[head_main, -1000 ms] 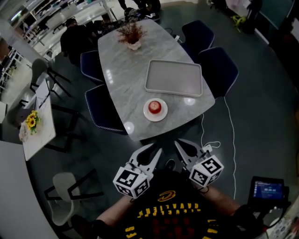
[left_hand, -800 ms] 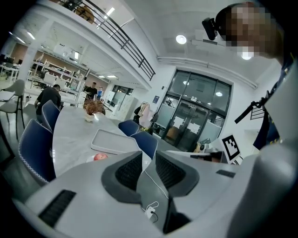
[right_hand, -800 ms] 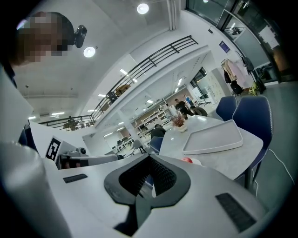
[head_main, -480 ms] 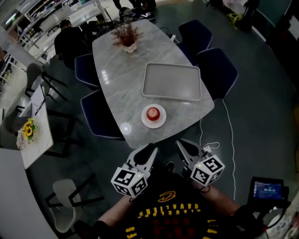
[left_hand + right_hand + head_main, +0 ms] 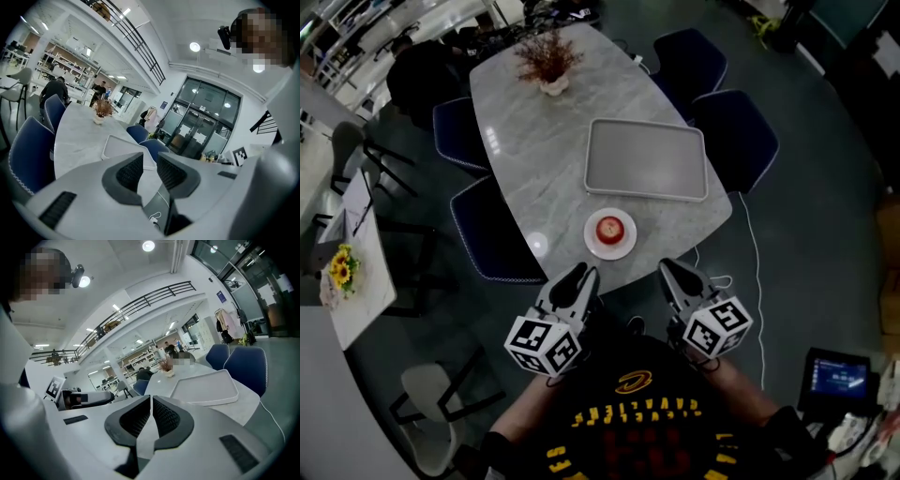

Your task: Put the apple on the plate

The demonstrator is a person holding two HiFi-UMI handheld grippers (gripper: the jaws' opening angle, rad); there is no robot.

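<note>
A red apple point(image 5: 610, 228) sits on a small white plate point(image 5: 624, 247) near the front edge of the marble table point(image 5: 544, 159). Both grippers hang off the table in front of that edge, near my body, with nothing between their fingers. My left gripper point(image 5: 579, 278) is below and left of the plate, its jaws drawn together with a narrow slit point(image 5: 150, 161). My right gripper point(image 5: 675, 275) is below and right of the plate, its pads almost touching point(image 5: 151, 404). Neither gripper view shows the apple or the plate.
A grey empty tray point(image 5: 647, 159) lies behind the plate, also seen as tray point(image 5: 119, 145) and tray point(image 5: 206, 387). A potted dried plant point(image 5: 547, 64) stands at the far end. Blue chairs point(image 5: 736, 136) ring the table. A white cable point(image 5: 755, 281) runs on the floor at right.
The table and plate have come nearer in the head view. Both grippers now sit higher, close to the table's front edge. The apple has stayed on the plate.
</note>
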